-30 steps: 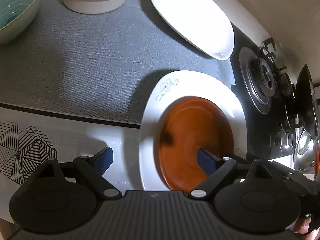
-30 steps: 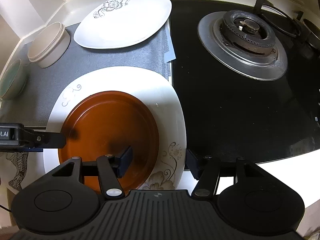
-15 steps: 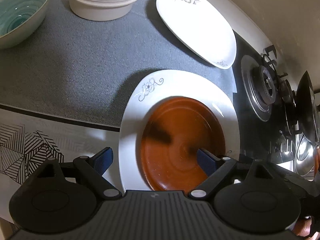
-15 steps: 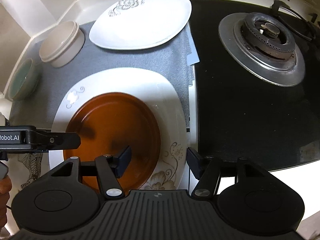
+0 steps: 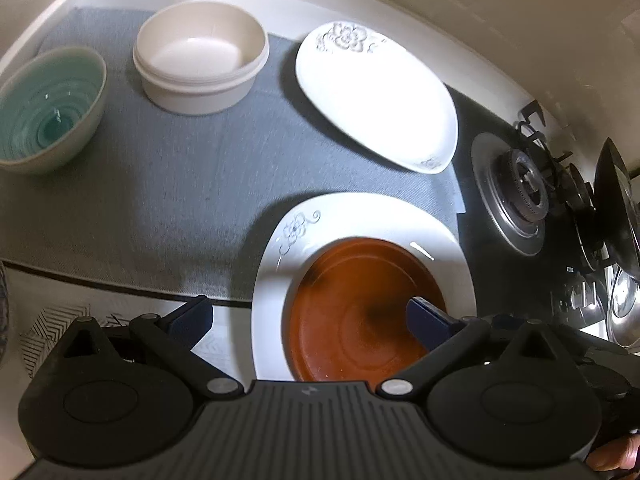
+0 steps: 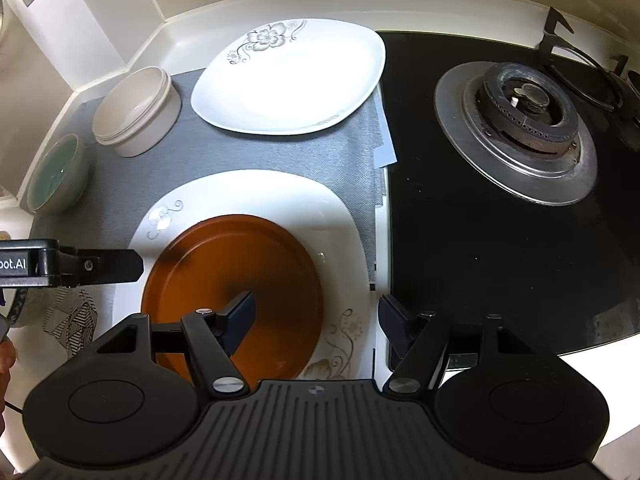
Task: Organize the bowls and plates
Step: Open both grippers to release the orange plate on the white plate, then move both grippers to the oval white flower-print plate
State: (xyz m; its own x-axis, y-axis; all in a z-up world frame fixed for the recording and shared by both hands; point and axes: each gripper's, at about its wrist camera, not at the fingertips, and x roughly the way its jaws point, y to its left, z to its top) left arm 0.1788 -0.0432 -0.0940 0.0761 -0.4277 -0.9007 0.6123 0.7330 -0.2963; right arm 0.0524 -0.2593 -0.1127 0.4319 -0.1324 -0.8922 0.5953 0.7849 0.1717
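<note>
Both of my grippers have drawn back from the stacked plates, so more of the grey mat and the far wall now shows than half a second ago. My left gripper point(image 5: 308, 320) hangs with its jaws released, spread wide: one blue pad over the patterned counter strip, the other over the round brown plate point(image 5: 360, 308). My right gripper point(image 6: 316, 320) is likewise released and grasping nothing, one pad above the brown plate, the other just past the plate's rim toward the hob.

That brown plate sits inside the large white square plate with floral corners point(image 6: 344, 216), which lies at the near edge of the grey woven mat point(image 5: 180, 200), partly overhanging onto the white counter. A second white floral plate point(image 6: 292, 80) lies at the mat's far right corner, its edge close to the hob. At the far left corner stands the cream round bowl point(image 5: 200, 68), which looks like two nested, and beside it on the mat's left edge the teal-glazed bowl with a beige outside point(image 5: 48, 108).

To the right of the mat the black glass hob point(image 6: 500, 240) carries a gas burner on a steel ring point(image 6: 516, 128). A white raised lip point(image 6: 180, 36) borders the counter at the back, meeting a cream wall. From the left wrist view, steel cookware at the far right is too distorted for me to identify.
</note>
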